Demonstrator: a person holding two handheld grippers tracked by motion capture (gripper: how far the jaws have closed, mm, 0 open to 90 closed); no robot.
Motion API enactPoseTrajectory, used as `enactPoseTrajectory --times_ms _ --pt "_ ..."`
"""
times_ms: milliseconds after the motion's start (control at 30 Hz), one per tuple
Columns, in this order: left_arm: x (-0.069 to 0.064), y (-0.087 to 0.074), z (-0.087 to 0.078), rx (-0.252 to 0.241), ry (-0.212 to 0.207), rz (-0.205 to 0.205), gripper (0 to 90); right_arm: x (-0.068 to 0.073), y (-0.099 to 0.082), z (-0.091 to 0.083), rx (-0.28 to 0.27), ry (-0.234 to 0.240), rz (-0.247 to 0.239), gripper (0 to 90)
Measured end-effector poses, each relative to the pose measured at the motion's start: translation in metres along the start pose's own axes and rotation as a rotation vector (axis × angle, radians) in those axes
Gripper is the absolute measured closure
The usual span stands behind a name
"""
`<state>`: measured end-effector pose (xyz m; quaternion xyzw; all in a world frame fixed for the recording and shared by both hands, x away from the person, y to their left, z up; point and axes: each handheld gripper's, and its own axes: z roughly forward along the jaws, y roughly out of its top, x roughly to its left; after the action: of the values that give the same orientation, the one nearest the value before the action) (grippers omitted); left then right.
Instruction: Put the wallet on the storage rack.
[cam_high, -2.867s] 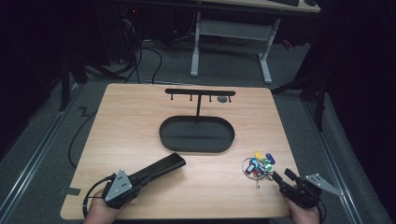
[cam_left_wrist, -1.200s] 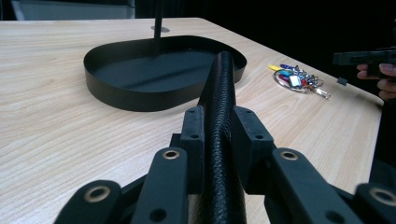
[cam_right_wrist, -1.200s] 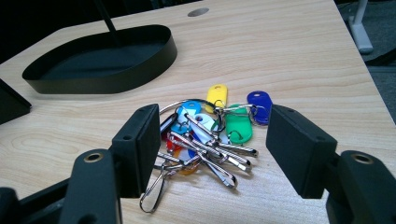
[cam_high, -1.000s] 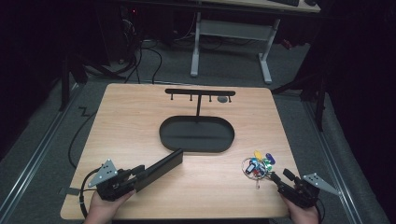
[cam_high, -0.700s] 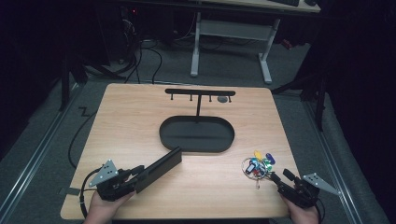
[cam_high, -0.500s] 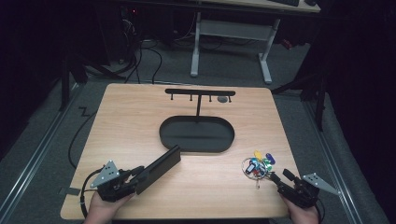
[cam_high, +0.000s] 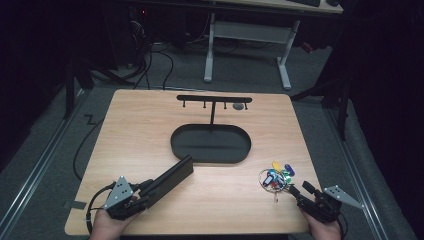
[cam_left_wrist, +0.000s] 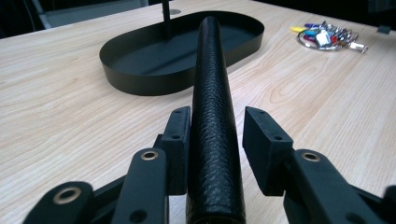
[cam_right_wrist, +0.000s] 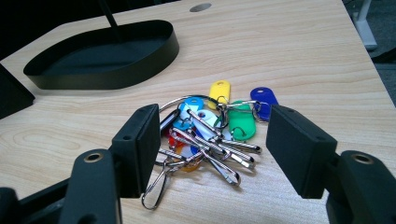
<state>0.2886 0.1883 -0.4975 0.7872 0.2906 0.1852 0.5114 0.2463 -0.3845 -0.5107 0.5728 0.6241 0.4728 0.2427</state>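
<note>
Right, my left gripper (cam_left_wrist: 212, 135) has the black leather case (cam_left_wrist: 212, 116) between its jaws: one pad sits against the case's side, the other stands a little off it, so the jaws are parted and not clamped, and the case lies flat on the wooden table (cam_high: 140, 130), its far end just short of the black oval tray (cam_high: 211, 145). My right gripper (cam_right_wrist: 219, 149) is spread wide, low over the table's near right corner, with the bunch of keys (cam_right_wrist: 210, 135) and its coloured tags lying on the wood between and just ahead of the jaws, untouched.
</note>
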Motion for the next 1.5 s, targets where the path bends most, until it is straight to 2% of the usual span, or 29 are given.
enactPoseTrajectory --times_ms 133,233,367,467,567,733,767,800,833,1100,1267,1367,1500 --pt "-0.001 0.001 0.000 0.007 0.005 0.012 67.3 0.000 0.000 0.000 0.001 0.001 0.002 35.7" --pt "-0.003 0.003 0.001 0.046 0.034 0.014 66.2 0.000 0.000 0.000 0.002 0.002 0.003 35.8" --pt "-0.005 0.002 0.003 0.065 0.041 0.029 66.0 0.000 0.000 0.000 0.003 0.002 0.004 35.8" --pt "-0.002 0.003 0.003 0.065 0.030 0.008 67.4 0.000 0.000 0.001 0.004 0.002 0.005 35.8" --pt "0.002 0.004 0.003 0.072 -0.011 -0.016 68.9 0.000 0.000 0.001 0.006 0.003 0.006 35.7" --pt "0.001 0.003 0.003 0.068 0.002 -0.025 70.2 0.000 -0.001 0.002 0.009 0.002 0.000 35.8" --pt "0.000 0.006 0.003 0.090 0.005 -0.027 70.4 0.001 -0.001 0.002 0.010 0.001 -0.001 35.8" --pt "0.000 0.006 0.003 0.090 0.005 -0.027 70.4 0.001 -0.001 0.002 0.010 0.001 -0.001 35.8" --pt "-0.001 0.008 0.003 0.108 0.003 -0.018 70.6 0.001 -0.001 0.002 0.010 0.001 -0.002 35.8" --pt "-0.003 0.015 0.005 0.162 0.010 0.016 72.2 0.001 -0.001 0.002 0.011 0.002 -0.003 35.8" --pt "-0.004 0.017 0.005 0.174 0.007 0.029 73.0 0.000 -0.001 0.002 0.009 0.002 -0.001 35.8" --pt "-0.005 0.017 0.003 0.172 0.018 0.039 73.9 0.000 0.000 0.001 0.005 0.004 -0.001 35.8" --pt "-0.009 0.020 0.001 0.176 0.025 0.068 74.3 0.000 0.000 0.000 0.003 0.005 -0.001 35.8"
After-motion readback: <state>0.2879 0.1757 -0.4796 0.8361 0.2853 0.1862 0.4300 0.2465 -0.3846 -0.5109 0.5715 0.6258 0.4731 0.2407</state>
